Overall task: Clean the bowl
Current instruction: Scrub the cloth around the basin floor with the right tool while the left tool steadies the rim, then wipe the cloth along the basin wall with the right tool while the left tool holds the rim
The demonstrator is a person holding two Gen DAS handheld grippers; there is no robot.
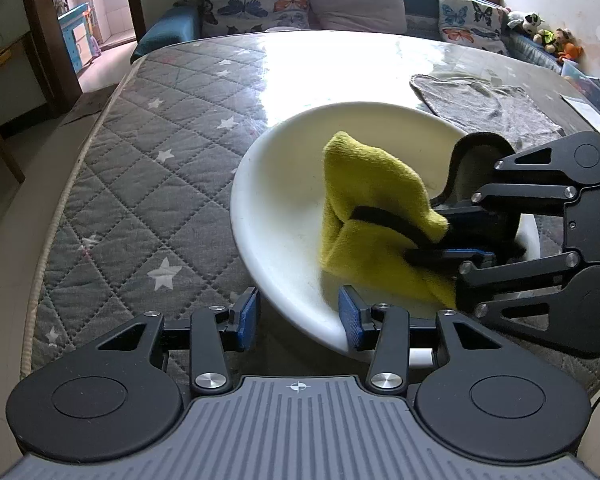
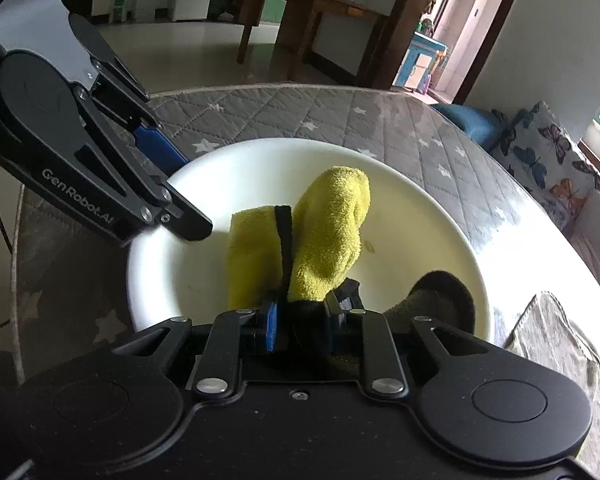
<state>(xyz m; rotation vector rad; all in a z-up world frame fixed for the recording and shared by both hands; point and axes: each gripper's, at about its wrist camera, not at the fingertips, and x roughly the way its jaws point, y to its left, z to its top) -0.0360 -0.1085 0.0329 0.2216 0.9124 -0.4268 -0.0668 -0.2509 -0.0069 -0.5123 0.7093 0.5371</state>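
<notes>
The right gripper [image 2: 300, 312] is clenched on a folded yellow cloth [image 2: 332, 224], pressed into the white bowl [image 2: 420, 216]. The left gripper [image 1: 298, 316] straddles the bowl's near rim, jaws parted; whether the pads touch it is hard to tell. The bowl sits on a glossy quilted table [image 1: 140, 160], looks stiff, slick and breakable, and is best held at the rim. Open room lies left; a grey cloth [image 1: 488, 104] lies far right.
</notes>
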